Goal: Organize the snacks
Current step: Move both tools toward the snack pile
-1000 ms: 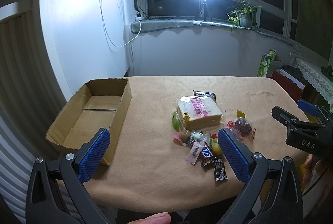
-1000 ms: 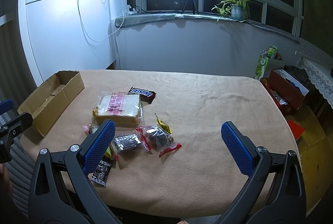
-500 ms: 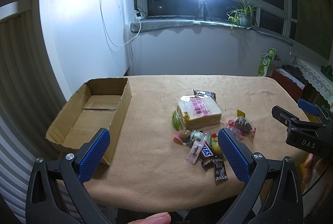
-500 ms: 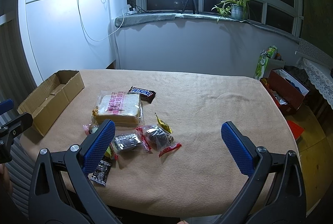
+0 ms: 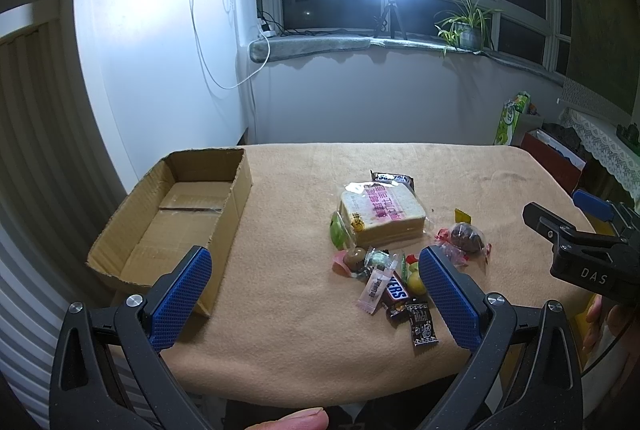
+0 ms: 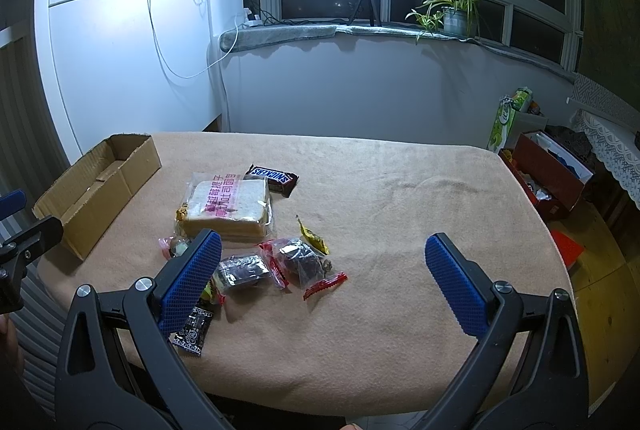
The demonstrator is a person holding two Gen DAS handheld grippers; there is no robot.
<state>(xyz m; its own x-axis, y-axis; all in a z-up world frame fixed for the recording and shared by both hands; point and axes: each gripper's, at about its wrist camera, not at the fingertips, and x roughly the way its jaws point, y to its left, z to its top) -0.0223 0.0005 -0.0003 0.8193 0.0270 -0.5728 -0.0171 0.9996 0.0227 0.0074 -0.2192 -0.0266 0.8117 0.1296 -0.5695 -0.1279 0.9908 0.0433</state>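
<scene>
Beyond the right hand-held gripper (image 6: 322,284), snacks (image 6: 248,226).

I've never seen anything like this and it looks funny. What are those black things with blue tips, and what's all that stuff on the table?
They are grabbing tools. A person holds one in each hand, and each carries a camera looking out between its two blue fingers. One picture comes from the left gripper, the other from the right gripper. Both are open and hold nothing. On the tan table lies a pile of snacks: a bag of bread, a Snickers bar behind it, and small wrapped sweets in front. At the left stands an empty cardboard box, probably where the snacks will go.
</scene>
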